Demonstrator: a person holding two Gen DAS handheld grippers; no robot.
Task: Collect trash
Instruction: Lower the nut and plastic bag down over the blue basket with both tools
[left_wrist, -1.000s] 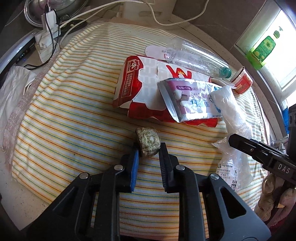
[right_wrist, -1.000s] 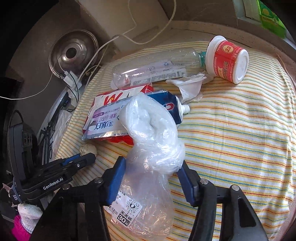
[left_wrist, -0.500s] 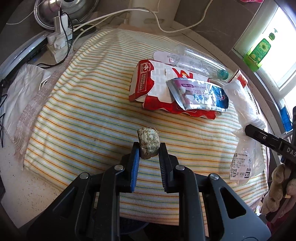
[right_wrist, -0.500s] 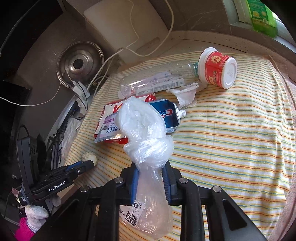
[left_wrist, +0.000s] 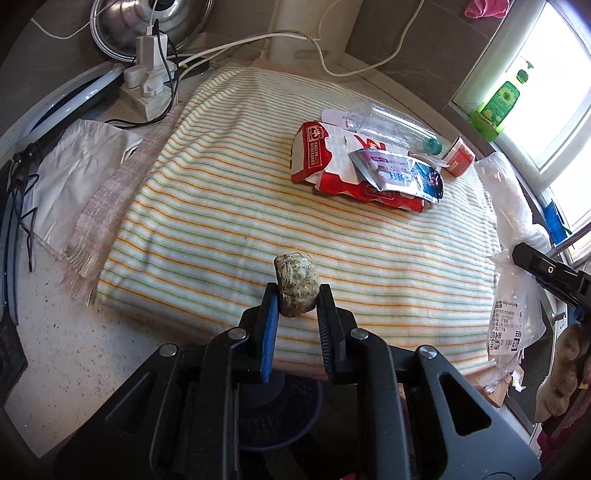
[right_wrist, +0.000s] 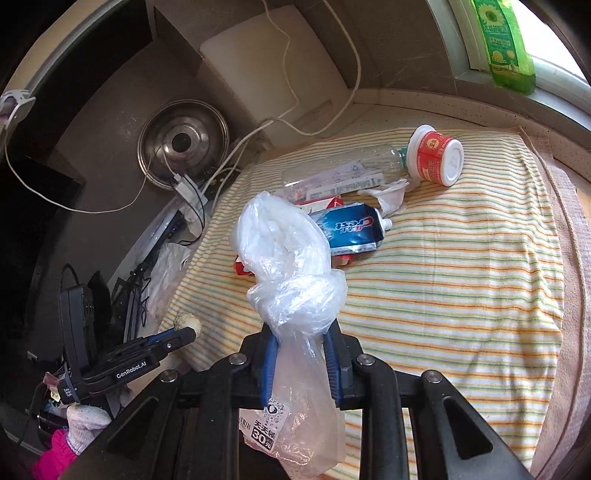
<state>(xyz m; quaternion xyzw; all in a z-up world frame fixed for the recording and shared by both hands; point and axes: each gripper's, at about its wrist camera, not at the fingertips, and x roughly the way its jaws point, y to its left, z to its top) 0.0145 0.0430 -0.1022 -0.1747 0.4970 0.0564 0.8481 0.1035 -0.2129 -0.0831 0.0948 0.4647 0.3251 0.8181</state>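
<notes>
Several pieces of trash lie clustered on the striped cloth (left_wrist: 229, 206) over the table: red-white wrapper (left_wrist: 325, 162), toothpaste tube (right_wrist: 351, 229), clear bottle (right_wrist: 343, 173), red cup (right_wrist: 437, 157). Left gripper (left_wrist: 295, 295) fingers pinch a brownish lump (left_wrist: 296, 283), raised above the cloth's near edge. Right gripper (right_wrist: 301, 347) fingers squeeze a knotted plastic bag (right_wrist: 291, 266) just below its knot.

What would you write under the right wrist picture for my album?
Right hand-held gripper pinching a knotted clear plastic bag above a striped cloth strewn with trash.
</notes>
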